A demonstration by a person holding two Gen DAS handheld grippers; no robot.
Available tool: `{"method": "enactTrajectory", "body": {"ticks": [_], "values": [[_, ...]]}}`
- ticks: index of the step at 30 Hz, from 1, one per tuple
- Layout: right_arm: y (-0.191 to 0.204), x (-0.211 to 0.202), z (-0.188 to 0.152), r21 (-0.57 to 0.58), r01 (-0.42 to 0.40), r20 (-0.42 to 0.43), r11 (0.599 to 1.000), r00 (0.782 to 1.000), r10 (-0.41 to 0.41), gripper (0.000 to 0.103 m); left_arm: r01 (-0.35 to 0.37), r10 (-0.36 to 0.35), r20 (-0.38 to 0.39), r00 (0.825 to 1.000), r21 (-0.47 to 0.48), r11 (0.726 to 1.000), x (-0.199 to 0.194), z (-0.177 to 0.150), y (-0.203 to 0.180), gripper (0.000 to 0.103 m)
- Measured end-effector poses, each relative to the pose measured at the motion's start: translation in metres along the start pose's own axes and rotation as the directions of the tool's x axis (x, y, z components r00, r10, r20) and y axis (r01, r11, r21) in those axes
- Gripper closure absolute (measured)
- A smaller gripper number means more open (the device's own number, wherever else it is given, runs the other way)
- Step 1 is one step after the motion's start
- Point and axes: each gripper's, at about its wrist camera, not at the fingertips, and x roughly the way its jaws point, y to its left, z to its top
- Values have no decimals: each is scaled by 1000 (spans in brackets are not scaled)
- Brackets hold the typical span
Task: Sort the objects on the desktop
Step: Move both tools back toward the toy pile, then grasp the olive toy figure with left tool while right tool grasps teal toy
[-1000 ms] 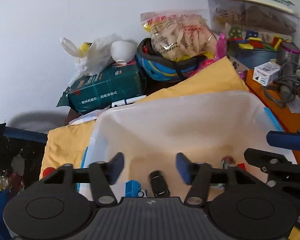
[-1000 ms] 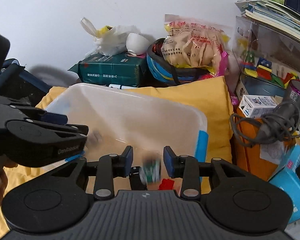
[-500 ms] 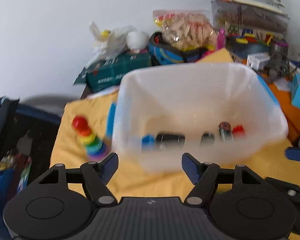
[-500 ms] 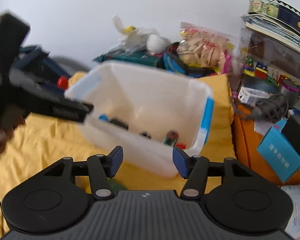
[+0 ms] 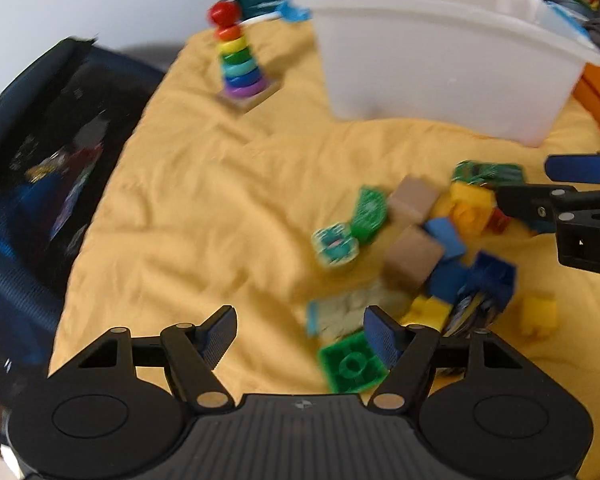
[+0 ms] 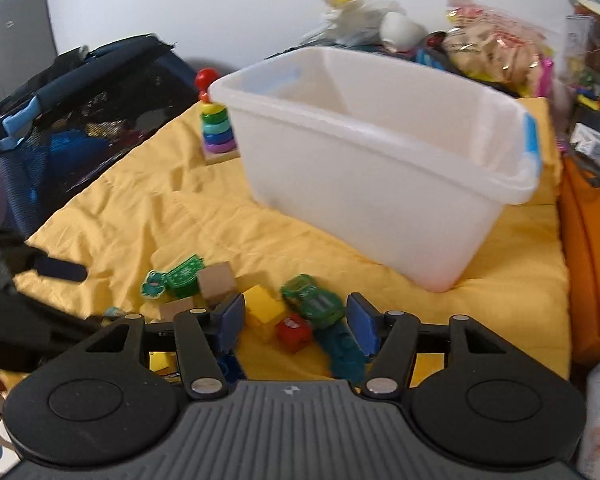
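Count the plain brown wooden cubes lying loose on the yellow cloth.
2. One brown cube lies beside the green card; the second cube sits just nearer the camera, against the blue bricks. More may be hidden under the pile or behind the grippers.

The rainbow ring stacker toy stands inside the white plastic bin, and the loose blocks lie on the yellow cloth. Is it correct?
Not quite. The ring stacker stands outside the white bin, beside it on the yellow cloth, as the right wrist view shows. The loose blocks do lie on the cloth.
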Motion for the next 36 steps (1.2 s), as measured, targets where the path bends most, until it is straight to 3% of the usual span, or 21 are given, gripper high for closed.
{"method": "enactTrajectory", "body": {"ticks": [6,8,11,14,18,21,24,29,31,36], "values": [[16,5,-9,-3,-29,-22,1000,999,28,43,-3,2,51,999,20,1000,1,4,16,30],[21,6,-6,-6,-1,-18,1000,1000,1,43,10,-11,31,999,26,1000,5,9,22,30],[23,6,-3,36,18,-11,999,1000,-18,43,67,-69,56,996,40,997,5,7,29,30],[27,13,-7,45,62,-23,997,998,-61,42,109,-111,28,993,60,992,14,6,36,30],[30,11,-17,66,68,-74,996,995,-63,44,237,-238,28,971,48,970,16,-1,48,30],[38,6,-28,9,100,-102,995,990,-99,46,273,-275,18,961,71,959,15,-9,49,31],[40,-2,-37,15,91,-122,996,989,-88,46,292,-294,5,956,70,954,14,-17,50,31],[38,-8,-46,-4,145,-170,989,975,-143,46,310,-309,-23,951,100,946,7,-26,47,32],[37,-8,-50,-14,146,-190,989,971,-146,45,294,-296,10,955,98,951,3,-25,49,35],[39,-19,-52,-16,99,-138,995,985,-100,45,292,-306,43,951,202,935,2,-9,38,39]]}}
